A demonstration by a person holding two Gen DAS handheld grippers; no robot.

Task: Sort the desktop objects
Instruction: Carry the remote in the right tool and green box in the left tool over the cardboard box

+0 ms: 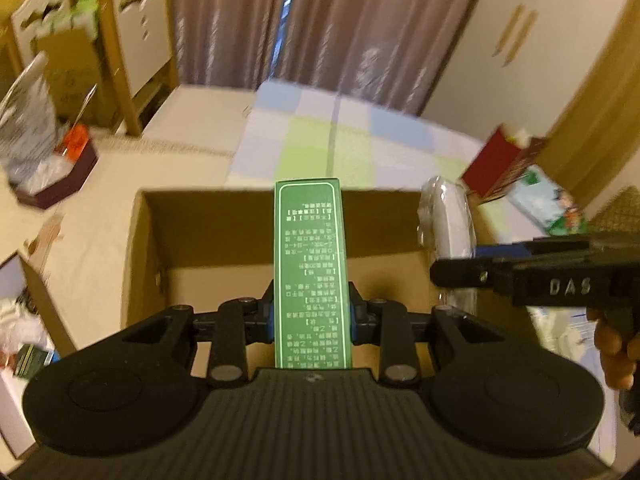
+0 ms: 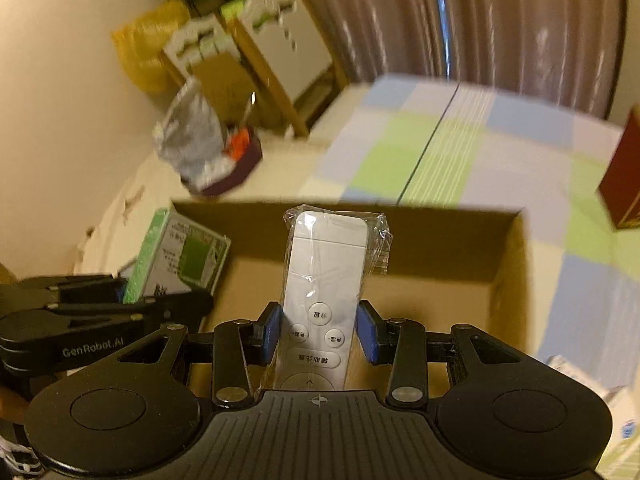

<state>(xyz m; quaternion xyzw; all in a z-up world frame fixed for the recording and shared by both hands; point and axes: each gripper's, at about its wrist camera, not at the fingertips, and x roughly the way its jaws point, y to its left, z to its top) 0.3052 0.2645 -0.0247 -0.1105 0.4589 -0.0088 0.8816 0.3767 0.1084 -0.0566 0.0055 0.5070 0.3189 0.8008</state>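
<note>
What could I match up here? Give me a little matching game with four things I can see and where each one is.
Things:
1. green box
2. white remote
3. cardboard box
4. red carton

Places:
A. standing on the checked cloth
B. clamped in the right hand-held gripper
C. open, below both held things
D. clamped in the left hand-held gripper

Pairs: 1-D, 2-B, 3-C, 4-A

Matt brown cardboard box (image 1: 144,240), glossy green paper carton (image 1: 308,272), white plastic remote (image 2: 324,280) in crinkly clear film.
</note>
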